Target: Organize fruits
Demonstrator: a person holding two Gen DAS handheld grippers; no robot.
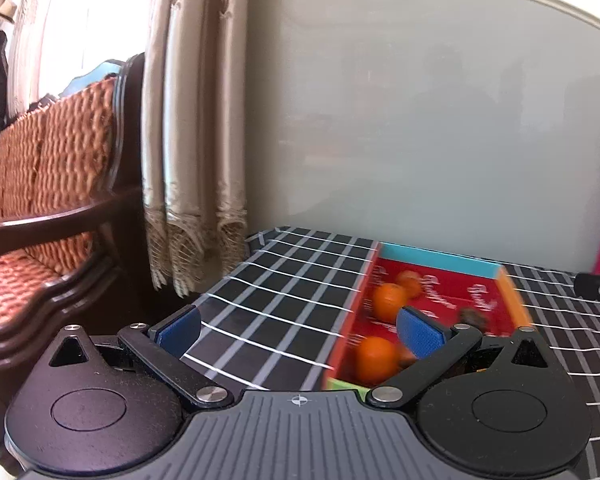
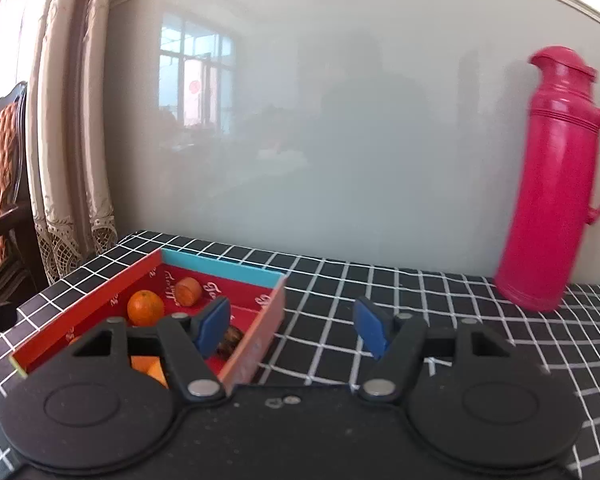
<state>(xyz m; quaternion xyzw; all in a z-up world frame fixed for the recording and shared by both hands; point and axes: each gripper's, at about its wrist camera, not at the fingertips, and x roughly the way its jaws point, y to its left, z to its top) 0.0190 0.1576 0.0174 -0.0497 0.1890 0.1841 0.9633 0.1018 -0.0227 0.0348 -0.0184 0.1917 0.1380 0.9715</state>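
Blurred dark lump (image 1: 473,317) in box (image 1: 512,304)

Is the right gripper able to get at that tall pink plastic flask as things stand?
Probably yes: the right gripper stands open and empty, and only bare checked tablecloth lies before the tall pink plastic flask.

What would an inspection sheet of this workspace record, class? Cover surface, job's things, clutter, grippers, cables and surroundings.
Surface: black checked tablecloth.
Job's things: red box holding several oranges and a dark item, too blurred to name.
Clutter: pink thermos upright by the wall; small black object at the left view's right edge.
Grippers: left gripper open, empty; right gripper open, empty.
Cables: nothing seen.
Surroundings: curtain, wooden chair, pale wall panel.
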